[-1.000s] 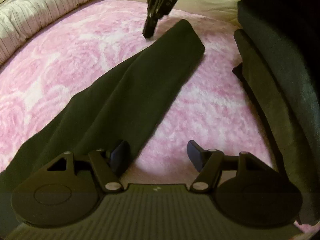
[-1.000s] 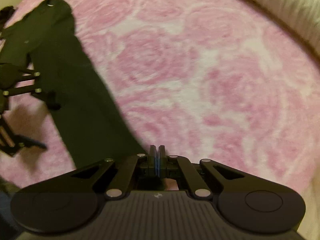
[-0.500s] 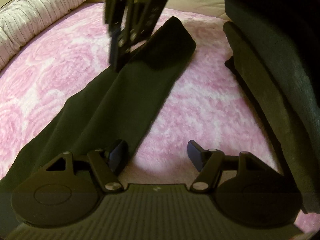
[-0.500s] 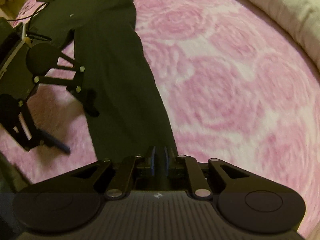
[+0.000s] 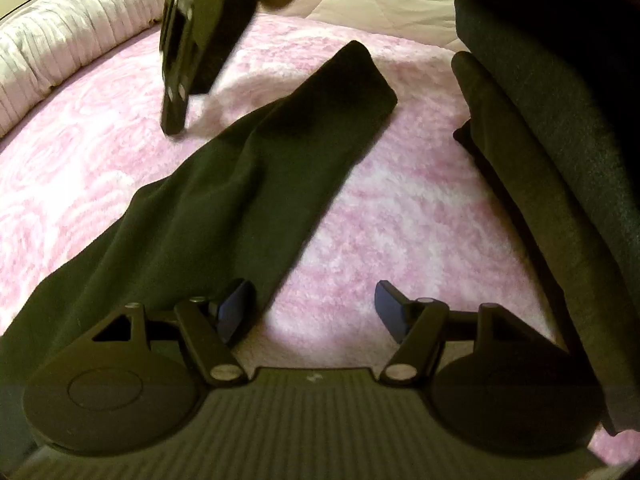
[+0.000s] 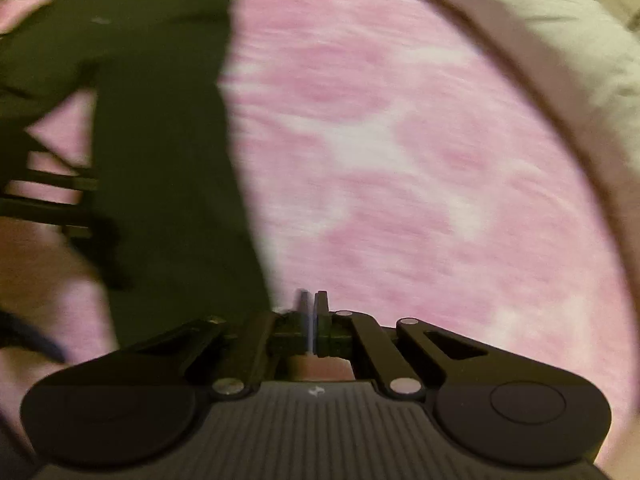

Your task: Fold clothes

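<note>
A dark garment [image 5: 224,200] lies stretched flat on a pink rose-patterned blanket [image 5: 400,208], its narrow end pointing toward the far edge. The left gripper [image 5: 312,312] hovers wide apart over the garment's near edge, 1 pad [image 5: 234,308] above the cloth, holding nothing. The right gripper [image 6: 311,320] is closing, jaws nearly together over bare blanket just beside the garment, nothing between them. More dark folded cloth [image 5: 560,160] sits at the right.

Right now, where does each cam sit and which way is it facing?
Left wrist: on the left gripper, angled down at the dark garment on the pink blanket; own open fingers, plus the right gripper above.
Right wrist: on the right gripper, steeply down at the blanket; own shut fingers, left gripper at left edge.
Shared: garment, blanket, ribbed bolster.
</note>
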Available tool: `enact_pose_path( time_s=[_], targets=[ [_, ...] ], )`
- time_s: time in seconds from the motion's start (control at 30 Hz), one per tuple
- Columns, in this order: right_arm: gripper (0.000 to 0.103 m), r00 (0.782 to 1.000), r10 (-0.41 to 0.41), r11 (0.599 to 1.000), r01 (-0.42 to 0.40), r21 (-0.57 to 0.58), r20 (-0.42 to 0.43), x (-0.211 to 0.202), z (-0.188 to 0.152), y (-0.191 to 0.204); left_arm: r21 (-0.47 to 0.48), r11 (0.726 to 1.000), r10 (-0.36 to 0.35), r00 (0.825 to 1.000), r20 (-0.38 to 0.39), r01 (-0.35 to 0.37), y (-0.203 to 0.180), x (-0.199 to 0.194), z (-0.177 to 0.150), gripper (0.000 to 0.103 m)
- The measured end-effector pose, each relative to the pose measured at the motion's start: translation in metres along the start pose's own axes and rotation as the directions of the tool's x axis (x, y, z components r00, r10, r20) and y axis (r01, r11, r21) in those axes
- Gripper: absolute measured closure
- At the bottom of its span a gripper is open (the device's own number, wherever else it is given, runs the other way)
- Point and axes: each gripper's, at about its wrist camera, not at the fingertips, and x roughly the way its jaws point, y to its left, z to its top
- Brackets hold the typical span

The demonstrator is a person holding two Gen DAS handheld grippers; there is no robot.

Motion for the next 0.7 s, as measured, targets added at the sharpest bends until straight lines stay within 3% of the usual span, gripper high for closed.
enact_pose_path(
  time_s=[0.13, 0.23, 0.33, 0.4, 0.47, 0.57, 0.6, 0.7],
  targets=[
    [0.096, 0.996, 0.055, 0.998, -0.057, 0.022, 0.068, -0.019, 0.014, 0.0, -0.015, 1.0, 0.006, 1.0, 0.004, -0.006, 0.0, -0.003, 0.001, 0.038],
    [0.073, 0.986, 0.141, 0.989, -0.135, -0.067, 0.087, -0.018, 0.033, 0.029, -0.033, 0.999, 0.019, 1.0, 0.002, -0.018, 0.001, -0.009, -0.001, 0.039],
    [0.065, 0.986, 0.158, 0.978, -0.149, -0.144, 0.057, 0.001, 0.05, 0.052, -0.056, 0.998, 0.038, 0.999, -0.009, -0.039, 0.003, -0.015, -0.009, 0.039],
    [0.076, 0.991, 0.133, 0.974, -0.13, -0.184, 0.009, 0.016, 0.056, 0.065, -0.066, 0.997, 0.039, 0.999, -0.004, -0.039, 0.004, -0.018, -0.015, 0.038],
    [0.102, 0.993, 0.115, 0.983, -0.113, -0.144, 0.007, 0.02, 0.058, 0.053, -0.07, 0.997, 0.042, 0.999, 0.0, -0.042, 0.005, -0.019, -0.018, 0.038],
    [0.102, 0.998, 0.038, 0.998, -0.035, -0.058, 0.045, 0.016, 0.062, 0.03, -0.07, 0.997, 0.044, 0.999, 0.005, -0.044, 0.004, -0.018, -0.018, 0.037],
    [0.096, 0.998, 0.024, 1.0, -0.024, -0.005, 0.059, 0.012, 0.061, 0.02, -0.074, 0.996, 0.044, 0.999, 0.006, -0.043, 0.004, -0.018, -0.018, 0.037],
    [0.093, 0.996, 0.017, 0.992, -0.028, 0.126, 0.083, -0.005, 0.057, -0.006, -0.078, 0.996, 0.04, 0.999, 0.005, -0.039, 0.005, -0.022, -0.016, 0.037]
  ],
)
